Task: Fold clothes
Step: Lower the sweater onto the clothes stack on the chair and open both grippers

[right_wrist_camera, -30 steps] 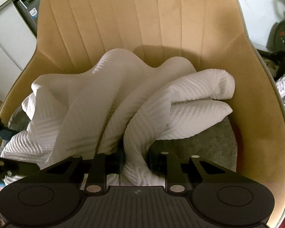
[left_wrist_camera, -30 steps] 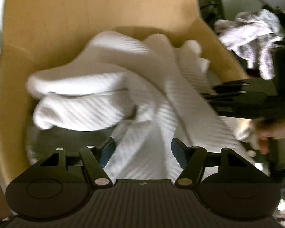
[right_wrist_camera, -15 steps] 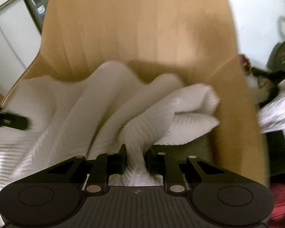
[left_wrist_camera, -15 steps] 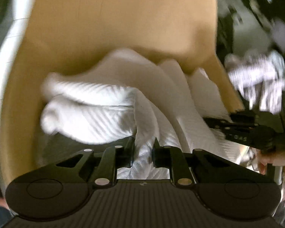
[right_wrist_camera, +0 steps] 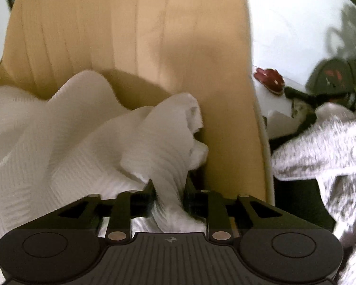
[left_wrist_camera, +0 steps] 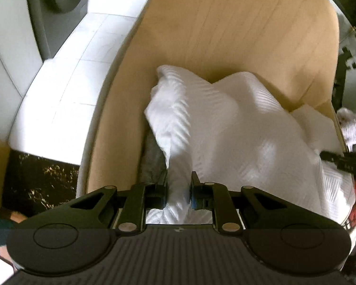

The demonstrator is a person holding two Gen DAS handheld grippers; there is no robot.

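A white ribbed garment (left_wrist_camera: 225, 123) lies bunched on the seat of a tan padded chair (left_wrist_camera: 225, 30). My left gripper (left_wrist_camera: 178, 185) is shut on a fold at the garment's left side, which rises from the seat into the jaws. In the right wrist view the same white garment (right_wrist_camera: 71, 142) spreads to the left, and my right gripper (right_wrist_camera: 169, 193) is shut on a bunched fold at its right side. The other gripper's black tip (left_wrist_camera: 341, 160) shows at the right edge of the left wrist view. A dark grey seat pad (left_wrist_camera: 152, 159) peeks out under the garment.
White floor tiles (left_wrist_camera: 54, 99) and a dark appliance (left_wrist_camera: 57, 4) lie left of the chair. A grey-white speckled cloth (right_wrist_camera: 320, 152) is heaped right of the chair, with a red object (right_wrist_camera: 269, 79) and dark clutter behind it. The chair back (right_wrist_camera: 130, 28) rises close ahead.
My left gripper went from open to shut on the garment's left fold. Both grippers have pulled their folds up and apart, and the garment is stretched wider across the seat.
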